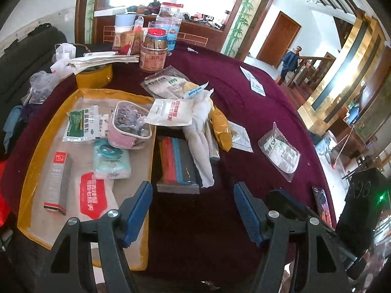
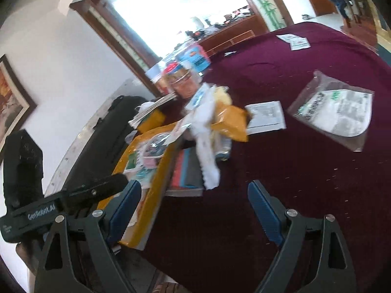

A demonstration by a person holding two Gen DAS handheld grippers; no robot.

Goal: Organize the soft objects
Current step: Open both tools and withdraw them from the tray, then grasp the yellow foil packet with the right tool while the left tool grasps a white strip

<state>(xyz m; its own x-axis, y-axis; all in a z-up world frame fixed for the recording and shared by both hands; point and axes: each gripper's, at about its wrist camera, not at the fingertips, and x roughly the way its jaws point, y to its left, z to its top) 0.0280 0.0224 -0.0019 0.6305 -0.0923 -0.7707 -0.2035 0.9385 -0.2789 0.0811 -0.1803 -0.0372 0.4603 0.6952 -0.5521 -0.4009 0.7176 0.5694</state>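
Note:
A yellow-rimmed tray [image 1: 36, 151] on the maroon tablecloth holds soft packs: a green-white pouch [image 1: 80, 125], a pink clear pouch [image 1: 130, 128], a tissue pack [image 1: 111, 161], a red-white bag [image 1: 94, 195] and a grey box [image 1: 58, 183]. Right of it lie a white twisted cloth [image 1: 199, 136], a white pouch [image 1: 169, 112], a yellow bag [image 1: 221, 128] and a red-blue-grey pack [image 1: 177, 168]. My left gripper [image 1: 193, 193] is open and empty above the cloth's near end. My right gripper [image 2: 195, 190] is open and empty near the white cloth [image 2: 207, 153] and tray [image 2: 149, 195].
A clear mask bag [image 1: 279, 151] lies to the right, also in the right wrist view [image 2: 334, 112]. A white leaflet [image 2: 266, 117] lies beside the yellow bag. Jars [image 1: 154, 51], a tape roll [image 1: 94, 75] and newspapers [image 1: 102, 61] stand at the back. The table edge curves at right.

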